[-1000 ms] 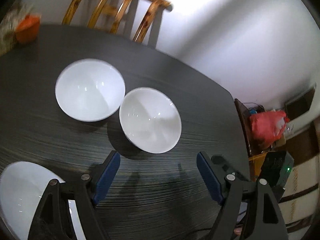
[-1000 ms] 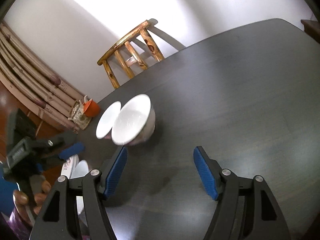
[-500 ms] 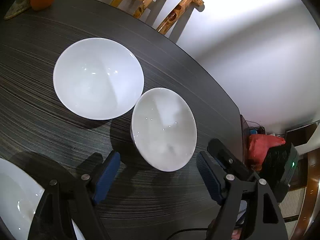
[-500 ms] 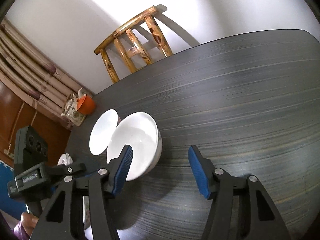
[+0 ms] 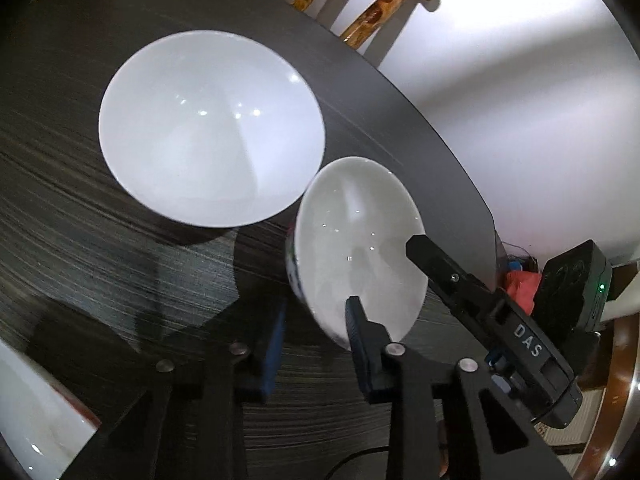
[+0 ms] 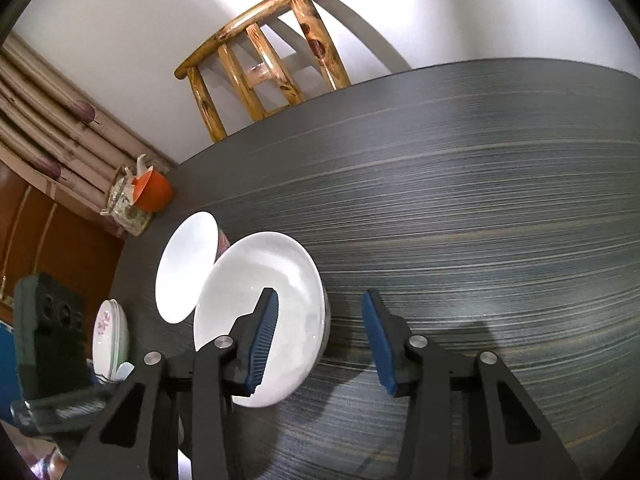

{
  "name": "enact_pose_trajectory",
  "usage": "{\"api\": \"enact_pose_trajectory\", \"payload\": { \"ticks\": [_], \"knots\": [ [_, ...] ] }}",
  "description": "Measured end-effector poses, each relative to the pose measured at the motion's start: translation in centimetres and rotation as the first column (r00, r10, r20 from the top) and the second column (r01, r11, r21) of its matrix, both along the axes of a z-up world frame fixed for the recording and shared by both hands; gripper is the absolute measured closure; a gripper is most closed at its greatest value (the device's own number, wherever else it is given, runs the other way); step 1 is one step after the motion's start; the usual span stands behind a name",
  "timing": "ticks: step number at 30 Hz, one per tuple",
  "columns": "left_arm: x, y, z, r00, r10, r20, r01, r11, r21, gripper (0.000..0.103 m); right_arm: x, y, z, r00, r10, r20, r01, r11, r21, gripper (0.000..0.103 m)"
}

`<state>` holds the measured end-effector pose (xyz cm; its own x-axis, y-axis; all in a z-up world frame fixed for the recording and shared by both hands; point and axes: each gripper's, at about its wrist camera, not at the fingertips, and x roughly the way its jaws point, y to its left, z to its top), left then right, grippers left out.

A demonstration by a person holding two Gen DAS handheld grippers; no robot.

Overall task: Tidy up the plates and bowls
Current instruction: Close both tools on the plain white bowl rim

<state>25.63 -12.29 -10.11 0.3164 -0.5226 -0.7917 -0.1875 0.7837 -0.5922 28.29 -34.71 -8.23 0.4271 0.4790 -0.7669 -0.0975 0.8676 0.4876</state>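
White glazed ceramic, two bowls on dark wood-grain table (image 6: 480, 208). Near bowl (image 5: 356, 256) sits lower centre-right of left wrist view, tilted-looking; far bowl (image 5: 208, 128) fills upper left, rims just beside each other, can't tell if touching. In right wrist view the near bowl (image 6: 280, 296) is centre-left, far bowl (image 6: 186, 268) behind it, plate stack (image 6: 110, 332) at left edge.

Left gripper (image 5: 314, 340) is spread, fingers straddling the near bowl's near rim, not clamped yet. Right gripper (image 6: 318, 340) is also spread, its left finger inside the bowl, right finger outside over the wall, nothing pinched.

Handling guess: stiff, fairly heavy, glossy so slippery, chips if knocked against the neighbour. Best hold is the rim wall, one pad inside, one outside, firm pinch. Wooden chair (image 6: 264, 68) behind table.
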Motion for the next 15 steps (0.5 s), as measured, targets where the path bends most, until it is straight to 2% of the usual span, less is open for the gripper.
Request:
{"api": "enact_pose_trajectory", "payload": {
  "ticks": [2,4,5,6,10,15],
  "knots": [
    [0.0,0.0,0.0,1.0,0.001,0.008,-0.001,1.0,0.005,0.081,0.4,0.1,-0.4,1.0,-0.003,-0.014,0.003,1.0,0.0,0.065],
    [0.0,-0.1,0.2,1.0,-0.002,0.015,0.002,1.0,0.023,0.082,0.6,0.3,-0.6,1.0,0.002,-0.022,-0.002,1.0,-0.011,0.078],
    [0.0,-0.2,0.2,1.0,-0.003,0.016,0.002,1.0,0.029,0.083,0.8,0.4,-0.8,1.0,0.009,-0.028,-0.01,1.0,-0.014,0.091],
    [0.1,-0.3,0.2,1.0,-0.005,0.02,0.004,0.999,0.034,0.083,0.8,0.5,-0.9,0.999,0.014,-0.031,-0.014,1.0,-0.02,0.093],
    [0.1,-0.9,0.3,0.999,-0.033,0.031,0.031,0.998,0.052,0.084,0.0,0.5,-1.1,1.0,0.013,-0.023,-0.014,0.999,-0.031,0.093],
    [-0.4,-1.4,0.5,0.998,-0.053,0.038,0.051,0.997,0.053,0.084,-1.4,-0.5,-1.4,0.999,-0.03,-0.032,0.03,1.0,0.01,0.093]
  ]
}}
